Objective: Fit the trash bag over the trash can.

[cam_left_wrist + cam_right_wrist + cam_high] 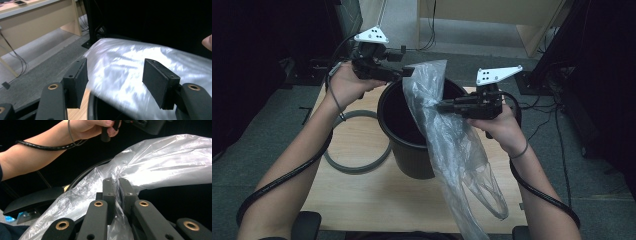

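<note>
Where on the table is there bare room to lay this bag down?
The widest free patch of table is the near strip in front of the grey ring and black bin. Inside the ring is bare wood too. The right side is crowded: the plastic bag, held by the right gripper, drapes over it.

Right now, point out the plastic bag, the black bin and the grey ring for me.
plastic bag (451, 135), high view, on its crumpled middle.
black bin (412, 157), high view, on its outer front wall.
grey ring (354, 168), high view, on its near arc on the table.
</note>
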A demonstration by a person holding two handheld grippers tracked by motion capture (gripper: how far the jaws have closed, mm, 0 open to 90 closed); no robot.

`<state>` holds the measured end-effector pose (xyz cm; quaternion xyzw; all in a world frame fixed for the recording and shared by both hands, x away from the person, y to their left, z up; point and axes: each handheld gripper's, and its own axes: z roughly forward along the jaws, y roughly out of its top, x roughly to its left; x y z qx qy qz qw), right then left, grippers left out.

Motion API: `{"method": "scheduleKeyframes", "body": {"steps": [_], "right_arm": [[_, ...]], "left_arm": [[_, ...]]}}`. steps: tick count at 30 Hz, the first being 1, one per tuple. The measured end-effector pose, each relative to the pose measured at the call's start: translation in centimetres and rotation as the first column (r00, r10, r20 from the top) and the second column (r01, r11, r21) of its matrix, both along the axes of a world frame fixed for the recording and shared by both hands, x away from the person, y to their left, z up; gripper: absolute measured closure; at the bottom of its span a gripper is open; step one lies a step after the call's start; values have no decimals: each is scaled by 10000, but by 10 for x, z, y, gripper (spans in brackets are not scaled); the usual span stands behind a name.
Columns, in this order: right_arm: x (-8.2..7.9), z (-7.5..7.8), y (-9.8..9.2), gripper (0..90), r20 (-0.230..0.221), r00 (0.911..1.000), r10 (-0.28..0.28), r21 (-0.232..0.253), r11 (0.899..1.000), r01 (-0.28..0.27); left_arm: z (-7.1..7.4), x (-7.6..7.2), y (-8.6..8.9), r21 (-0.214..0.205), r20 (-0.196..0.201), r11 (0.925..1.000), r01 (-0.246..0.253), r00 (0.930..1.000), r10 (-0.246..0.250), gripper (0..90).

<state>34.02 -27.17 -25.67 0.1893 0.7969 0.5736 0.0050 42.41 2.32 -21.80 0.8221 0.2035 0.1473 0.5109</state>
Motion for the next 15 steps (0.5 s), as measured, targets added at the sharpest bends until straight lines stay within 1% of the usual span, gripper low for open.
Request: {"method": "scheduleKeyframes", "body": {"steps": [2, 7, 9, 11, 14, 15], "right_arm": [[0, 0, 4, 861, -26, 9999, 105, -16, 9999, -105], [-2, 1, 14, 861, -8, 9987, 504, -40, 9987, -504], [-4, 2, 18, 861, 10, 9976, 688, -23, 9976, -688], [-5, 3, 20, 861, 40, 9966, 819, 51, 9966, -819], [-6, 6, 22, 861, 162, 9963, 849, 84, 9963, -851], [-7, 7, 22, 861, 192, 9962, 855, 101, 9963, -857]], "left_arm": [[0, 0, -5, 3, -112, 9999, 135, 9998, -135, 369], [-1, -4, -19, -42, -62, 9982, 596, 9982, -596, 373], [-6, -5, -24, 9, -55, 9971, 755, 9971, -755, 372], [-12, -5, -27, 158, -201, 9961, 869, 9960, -865, 372], [-20, -7, -30, 283, -374, 9937, 1087, 9935, -1076, 374], [-22, -8, -31, 269, -406, 9932, 1135, 9928, -1124, 375]]}}
